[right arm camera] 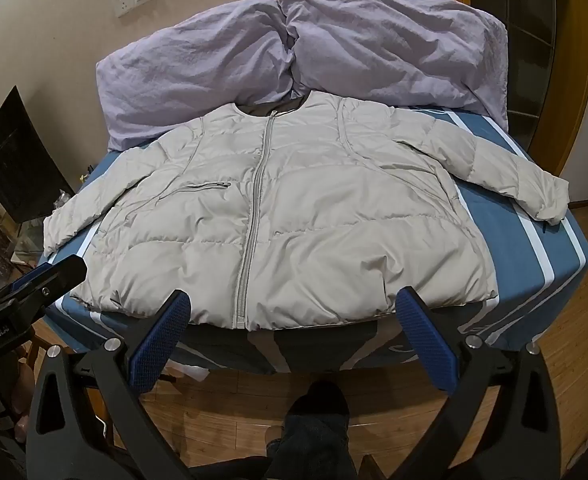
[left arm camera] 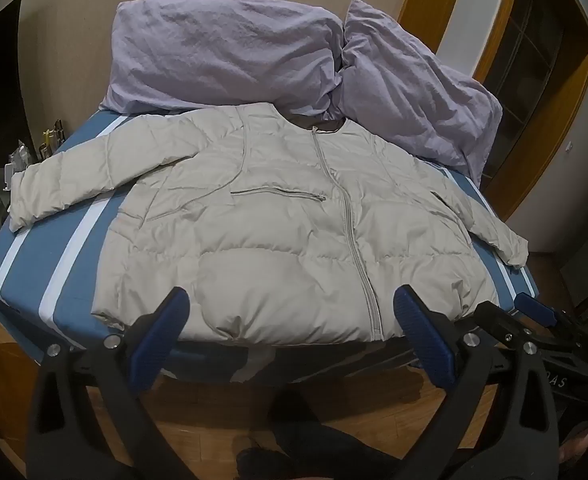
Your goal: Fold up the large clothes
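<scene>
A pale beige puffer jacket (left arm camera: 277,232) (right arm camera: 294,216) lies flat and zipped, front up, on the blue bed with white stripes (left arm camera: 53,256) (right arm camera: 534,232). Both sleeves spread out to the sides. Its hem lies along the bed's near edge. My left gripper (left arm camera: 291,312) hovers open just short of the hem, left of the zipper's lower end, with nothing between its blue pads. My right gripper (right arm camera: 294,312) is open too, near the hem around the zipper's foot, holding nothing. In the left wrist view the right gripper's tip (left arm camera: 534,312) shows at the right edge.
Two lilac pillows (left arm camera: 221,52) (right arm camera: 390,48) lean against the wall behind the collar. Wooden floor (right arm camera: 221,412) runs in front of the bed, with a person's dark-socked foot (right arm camera: 314,420) on it. A wooden door frame (left arm camera: 494,40) stands to the right, a dark screen (right arm camera: 17,160) to the left.
</scene>
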A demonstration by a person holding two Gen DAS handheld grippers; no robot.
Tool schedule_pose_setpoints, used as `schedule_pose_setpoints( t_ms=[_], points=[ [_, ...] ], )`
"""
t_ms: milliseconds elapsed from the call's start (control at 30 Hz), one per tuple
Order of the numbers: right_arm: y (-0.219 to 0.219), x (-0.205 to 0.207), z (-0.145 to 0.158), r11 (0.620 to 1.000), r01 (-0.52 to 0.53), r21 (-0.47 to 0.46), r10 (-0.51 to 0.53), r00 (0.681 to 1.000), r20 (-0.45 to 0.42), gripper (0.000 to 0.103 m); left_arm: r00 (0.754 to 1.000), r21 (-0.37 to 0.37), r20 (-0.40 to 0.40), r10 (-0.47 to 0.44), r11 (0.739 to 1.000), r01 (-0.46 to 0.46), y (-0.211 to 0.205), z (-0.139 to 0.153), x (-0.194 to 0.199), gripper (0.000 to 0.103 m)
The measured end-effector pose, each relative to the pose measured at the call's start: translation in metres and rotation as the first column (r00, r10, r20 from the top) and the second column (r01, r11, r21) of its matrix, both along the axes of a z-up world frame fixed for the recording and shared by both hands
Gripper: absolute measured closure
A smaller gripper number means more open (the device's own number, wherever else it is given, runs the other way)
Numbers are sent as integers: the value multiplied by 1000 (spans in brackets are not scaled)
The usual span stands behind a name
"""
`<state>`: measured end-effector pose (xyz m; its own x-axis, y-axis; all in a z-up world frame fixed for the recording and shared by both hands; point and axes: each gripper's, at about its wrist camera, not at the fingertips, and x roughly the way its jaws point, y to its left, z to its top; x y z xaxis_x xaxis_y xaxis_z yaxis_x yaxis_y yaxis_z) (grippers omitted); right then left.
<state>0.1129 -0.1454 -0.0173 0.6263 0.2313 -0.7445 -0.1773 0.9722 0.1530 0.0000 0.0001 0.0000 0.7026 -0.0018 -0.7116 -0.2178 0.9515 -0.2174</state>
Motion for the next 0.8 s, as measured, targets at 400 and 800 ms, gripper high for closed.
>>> schedule_pose_setpoints(
  t_ms=[400,800],
  points=[
    [0,1,0,1000,0,-1,0,1000,-3,1,1000,1,-4,0,1000,0,0,0,0,2],
    [0,1,-1,1000,0,-2,0,1000,-4,1,1000,-2,-10,0,1000,0,0,0,0,2]
  ],
)
